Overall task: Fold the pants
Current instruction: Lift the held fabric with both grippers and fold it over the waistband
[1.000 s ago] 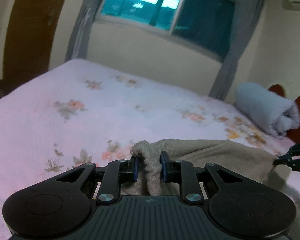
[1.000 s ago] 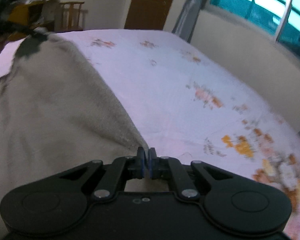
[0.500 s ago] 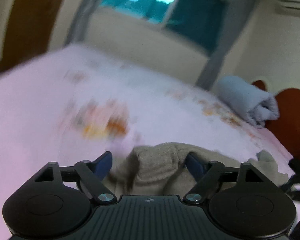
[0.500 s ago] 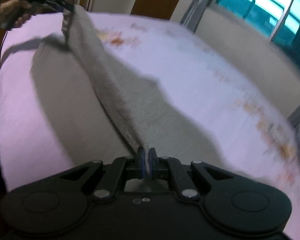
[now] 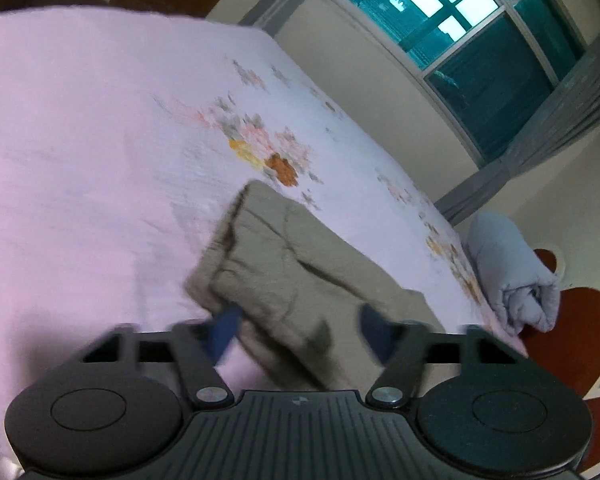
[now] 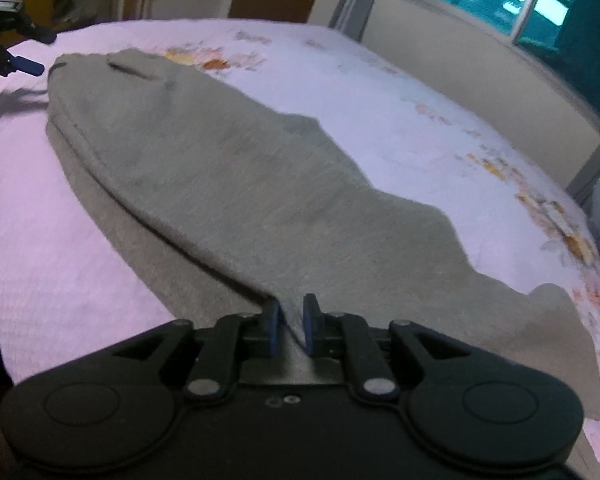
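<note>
Room dim, colours washed with a pink-grey cast. Main light source: window [image 5: 472, 40], panes blown out white at top, teal lower down; seen again upper right in the right wrist view. Soft shadow under the pants [image 6: 260, 184] along their near edge on the bedspread [image 6: 60, 264]. Left wrist view heavily motion-blurred: left gripper [image 5: 296, 332] fingertips smeared, floral print streaked. Right wrist view sharper, slight softness. Strong fisheye bending at both frames' edges; wall and window frame curve.

Black right gripper [image 6: 291, 326], blue-padded fingers [image 6: 274, 328], silver screws.
</note>
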